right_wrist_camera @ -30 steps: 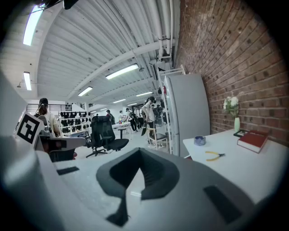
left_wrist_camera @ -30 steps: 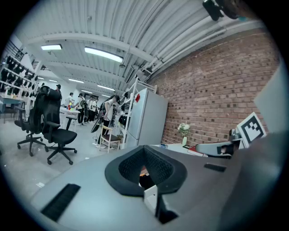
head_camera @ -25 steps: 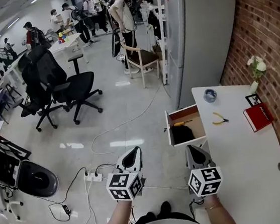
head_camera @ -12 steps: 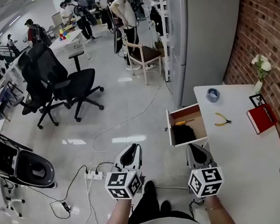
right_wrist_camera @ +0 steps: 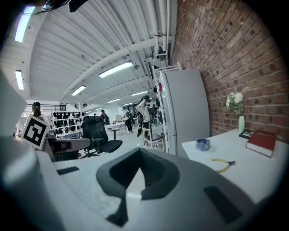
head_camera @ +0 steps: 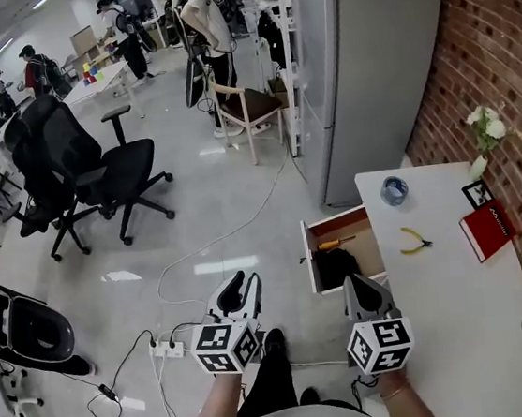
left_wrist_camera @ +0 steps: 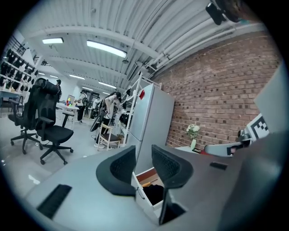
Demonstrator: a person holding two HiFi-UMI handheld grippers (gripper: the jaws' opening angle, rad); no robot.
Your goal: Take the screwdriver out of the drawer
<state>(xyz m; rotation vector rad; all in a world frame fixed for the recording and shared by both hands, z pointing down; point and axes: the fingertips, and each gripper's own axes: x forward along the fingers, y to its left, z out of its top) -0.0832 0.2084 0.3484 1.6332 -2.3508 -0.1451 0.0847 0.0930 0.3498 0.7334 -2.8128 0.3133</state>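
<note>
The white drawer (head_camera: 311, 265) stands pulled out of the white table (head_camera: 443, 303). In it lies the screwdriver (head_camera: 335, 242), orange handle to the left, beside a dark bundle (head_camera: 336, 265). My left gripper (head_camera: 241, 288) hovers over the floor, left of the drawer and short of it. Its jaws have just been opening and now stand open with nothing between them. Through that gap the left gripper view shows the drawer (left_wrist_camera: 145, 195) and the screwdriver (left_wrist_camera: 148, 183). My right gripper (head_camera: 359, 287) is shut and empty, just in front of the drawer's near end, its tips (right_wrist_camera: 141, 155) touching.
Yellow pliers (head_camera: 414, 242), a tape roll (head_camera: 393, 189), a red book (head_camera: 488, 230) and a flower vase (head_camera: 481, 135) are on the table. A tall grey cabinet (head_camera: 357, 68) stands behind it. A power strip with cables (head_camera: 170, 348) lies on the floor; office chairs (head_camera: 86, 168) stand left.
Both grippers have come forward toward the drawer, which now sits closer to them. The left jaws have parted from shut to open. A foot has stepped into view.
</note>
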